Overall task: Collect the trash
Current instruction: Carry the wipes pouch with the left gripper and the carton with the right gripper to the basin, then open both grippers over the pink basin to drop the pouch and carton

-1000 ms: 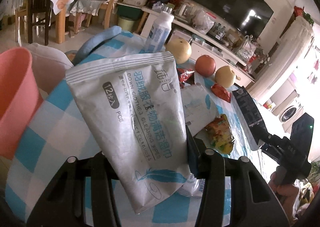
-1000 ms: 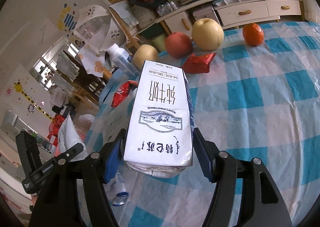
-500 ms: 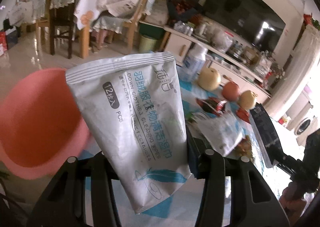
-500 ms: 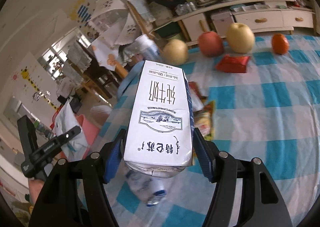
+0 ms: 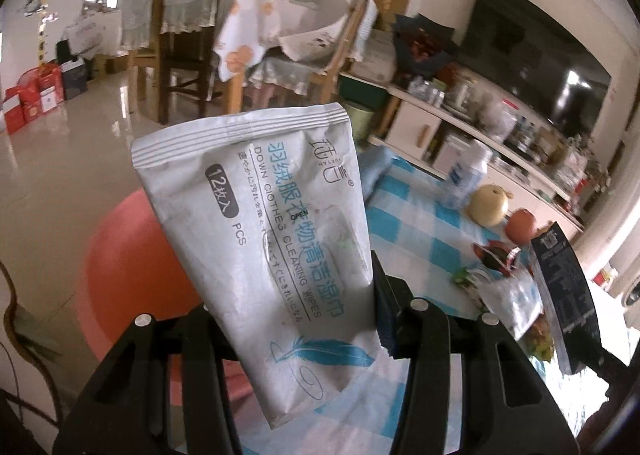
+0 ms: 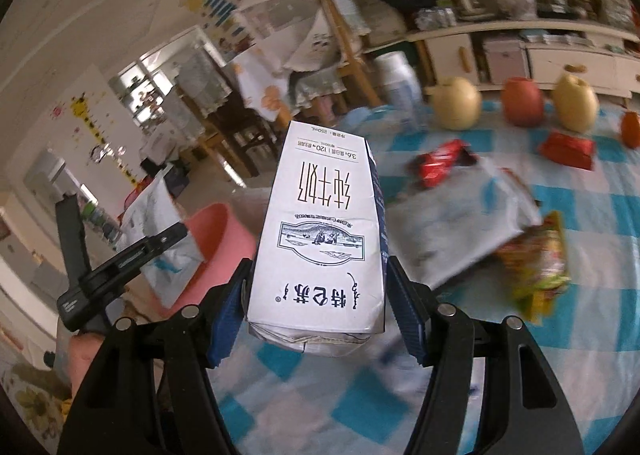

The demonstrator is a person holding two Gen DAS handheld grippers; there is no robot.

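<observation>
Now left hand-held gripper (image 5: 294, 319) pinches a wipes packet (image 5: 268, 239); right hand-held gripper (image 6: 316, 319), tilted downward, clamps a milk carton (image 6: 320, 247).

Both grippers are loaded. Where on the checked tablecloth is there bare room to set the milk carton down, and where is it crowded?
Bare checked tablecloth lies right of the milk carton, nearer the camera than the yellow snack bag. Crowded: wrappers, white pouch and fruit beyond.

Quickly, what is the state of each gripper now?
Left gripper: shut on the wipes pouch.
Right gripper: shut on the milk carton.
</observation>
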